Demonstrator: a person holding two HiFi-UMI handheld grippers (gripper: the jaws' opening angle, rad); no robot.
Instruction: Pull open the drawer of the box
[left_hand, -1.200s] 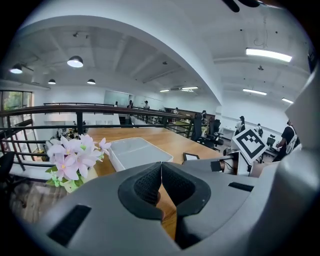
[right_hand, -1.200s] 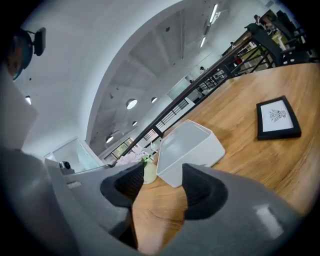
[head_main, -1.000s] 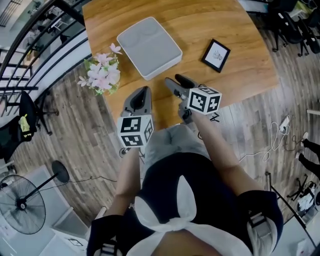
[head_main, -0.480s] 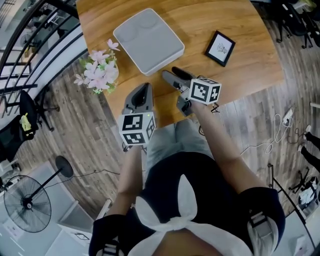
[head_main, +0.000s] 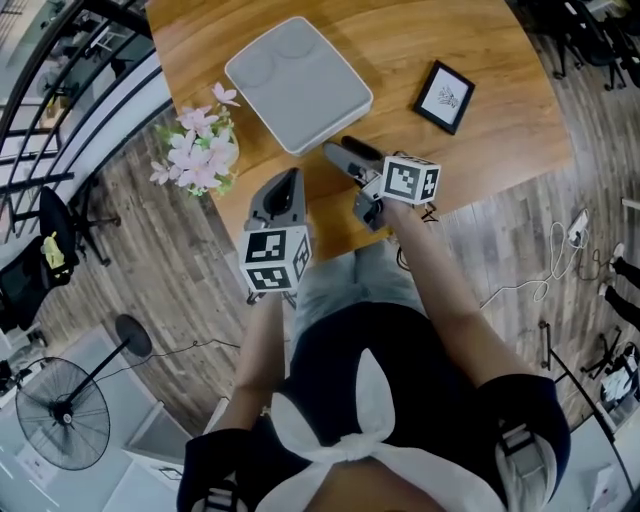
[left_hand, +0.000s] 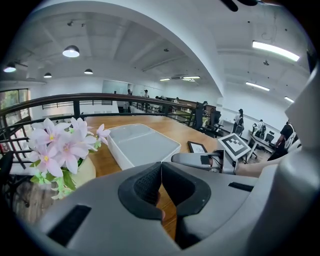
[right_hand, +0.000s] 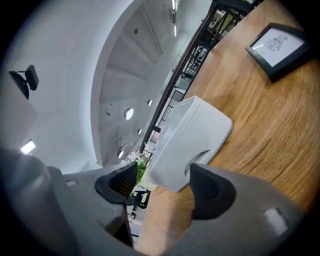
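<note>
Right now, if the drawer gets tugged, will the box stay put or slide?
Probably slides: the box looks like light plastic on a smooth wooden table, with nothing bracing it. Flat and wide, it seems unlikely to tip.

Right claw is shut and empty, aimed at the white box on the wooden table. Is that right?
Not quite: the right claw is open, not shut. The right gripper view shows its jaws apart, having just been opening, with nothing between them. It is empty and aimed at the white box on the wooden table.

Open office: balcony railing, swivel chairs, strip lights
</note>
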